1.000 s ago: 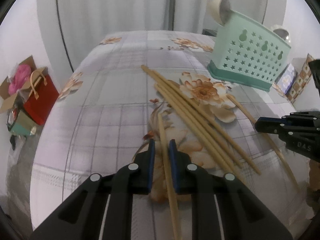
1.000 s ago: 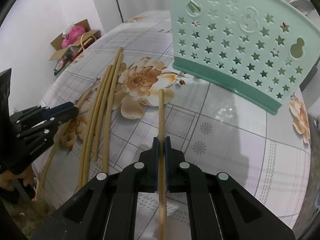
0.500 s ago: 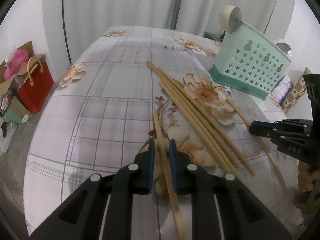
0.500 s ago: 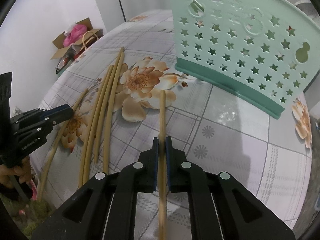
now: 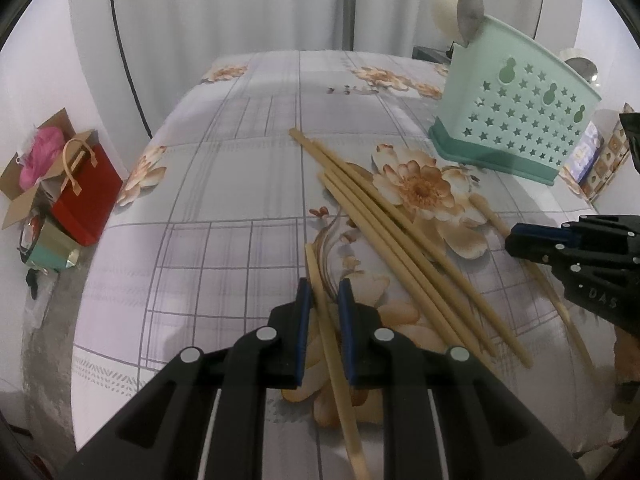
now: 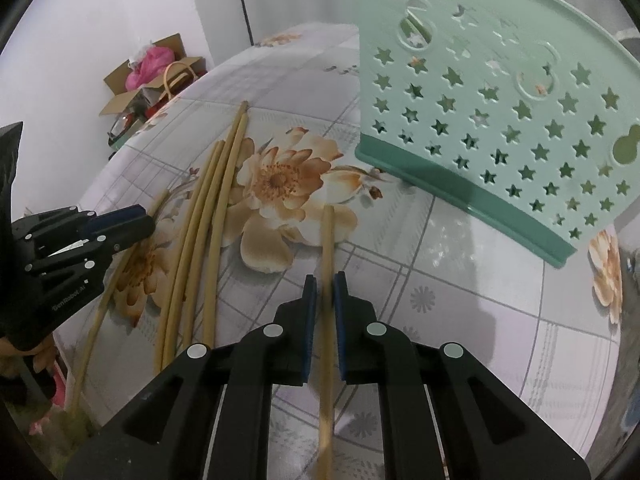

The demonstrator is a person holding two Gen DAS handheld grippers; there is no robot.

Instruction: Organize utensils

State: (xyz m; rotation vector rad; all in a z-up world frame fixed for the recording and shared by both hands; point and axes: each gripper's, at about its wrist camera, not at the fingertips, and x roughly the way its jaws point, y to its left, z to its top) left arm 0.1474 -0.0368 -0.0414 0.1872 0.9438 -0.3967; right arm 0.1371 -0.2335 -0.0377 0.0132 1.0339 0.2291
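Between the jaws of my left gripper lies one bamboo chopstick, flat on the flowered tablecloth. There is a gap on each side of it, so the gripper is narrowly open. My right gripper straddles another chopstick, whose tip rests on the cloth. Its pads stand just off the stick. Between the two grippers lies a bundle of several chopsticks. The mint-green star-cut utensil holder stands upright just beyond the right gripper, with spoons sticking out of it.
The table's rounded front edge runs just below both grippers. On the floor at the left are a red gift bag and a cardboard box. White curtains hang behind. A small patterned box sits to the right of the holder.
The right gripper's jaws have parted slightly from the chopstick they clamped a second ago. The left view has shifted a little, with its chopstick still between the jaws.
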